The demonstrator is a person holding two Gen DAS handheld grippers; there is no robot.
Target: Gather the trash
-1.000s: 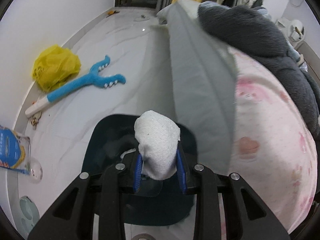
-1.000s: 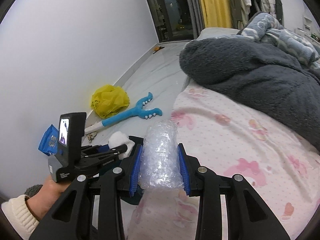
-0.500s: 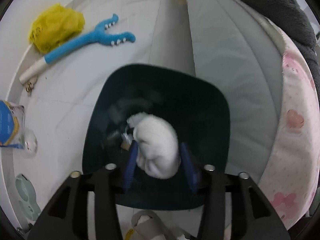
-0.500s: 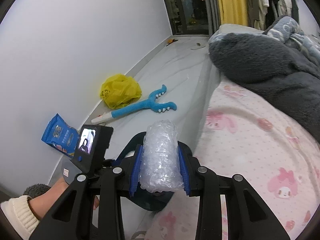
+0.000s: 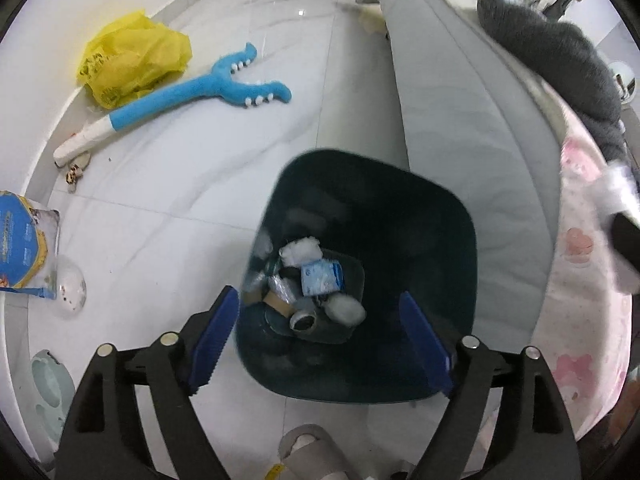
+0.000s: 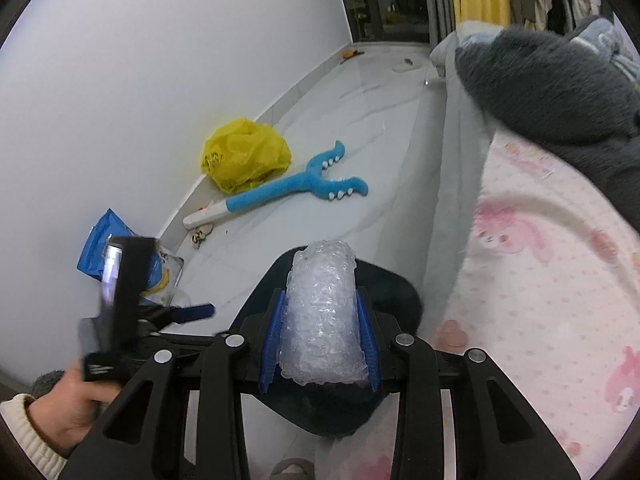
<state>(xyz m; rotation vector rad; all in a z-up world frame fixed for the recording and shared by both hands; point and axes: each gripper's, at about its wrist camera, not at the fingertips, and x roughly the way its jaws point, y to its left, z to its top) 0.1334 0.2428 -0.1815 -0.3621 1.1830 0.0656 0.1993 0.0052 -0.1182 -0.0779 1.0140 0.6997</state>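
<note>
A dark teal bin [image 5: 444, 216] stands on the white floor beside the bed. On its bottom lie white wads [image 5: 346, 309], a blue tissue packet [image 5: 322, 278] and scraps of foil and cardboard. My left gripper [image 5: 317, 294] hangs over the bin's mouth, its jaws opening wide with nothing between the blue pads [image 5: 216, 332]. My right gripper [image 6: 320, 294] is shut on a roll of clear bubble wrap [image 6: 322, 340], held above the near rim of the bin [image 6: 394, 292]. In the right wrist view a hand [image 6: 72, 404] holds the left gripper at the lower left.
Near the white wall lie a yellow plastic bag [image 5: 132, 60], a blue plush forked stick [image 5: 200, 92] and a blue snack bag [image 5: 24, 248]. The bed with a pink sheet [image 5: 584, 280] and a grey blanket [image 5: 552, 60] borders the right. A grey slipper [image 5: 312, 452] lies below the bin.
My left gripper moved over the bin and its jaws spread; the white wad it held now lies inside. My right gripper carried the bubble wrap closer to the bin.
</note>
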